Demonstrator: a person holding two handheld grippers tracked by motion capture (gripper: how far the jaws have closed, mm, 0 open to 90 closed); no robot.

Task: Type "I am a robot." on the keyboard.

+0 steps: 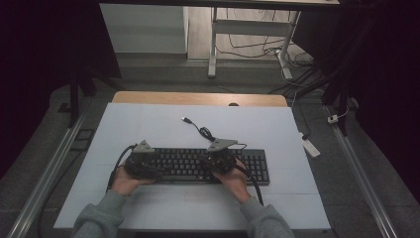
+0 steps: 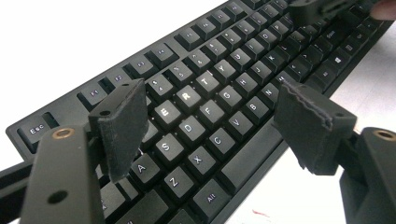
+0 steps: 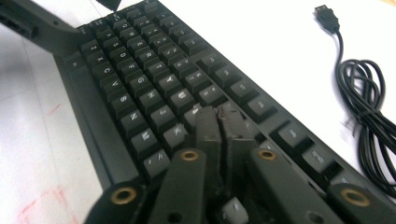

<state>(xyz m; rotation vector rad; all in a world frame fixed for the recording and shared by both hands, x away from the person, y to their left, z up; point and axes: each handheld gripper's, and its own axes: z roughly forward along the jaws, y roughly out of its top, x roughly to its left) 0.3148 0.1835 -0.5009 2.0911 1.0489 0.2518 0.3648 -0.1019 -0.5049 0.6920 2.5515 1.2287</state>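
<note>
I find the keyboard (image 1: 198,166) lying flat at mid-table. My left gripper (image 2: 224,121) hangs wide open over its nine o'clock end, gripping nothing. My right gripper (image 3: 223,122), jaws nearly together on a keycap (image 3: 232,209), looks placed to pull it. The cable (image 1: 200,130) lies at twelve o'clock.

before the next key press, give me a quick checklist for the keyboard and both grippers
1. Keyboard lies flat on the table: ok.
2. Left gripper open, pads spread over the letter keys: ok.
3. Right gripper nearly closed, tips down among the keys: ok.
4. Whether the right gripper's tips press a key: cannot tell.
5. Cable coiled beyond the keyboard, apart from both grippers: ok.
6. USB plug plugged in: not ok, it lies loose on the table.
</note>
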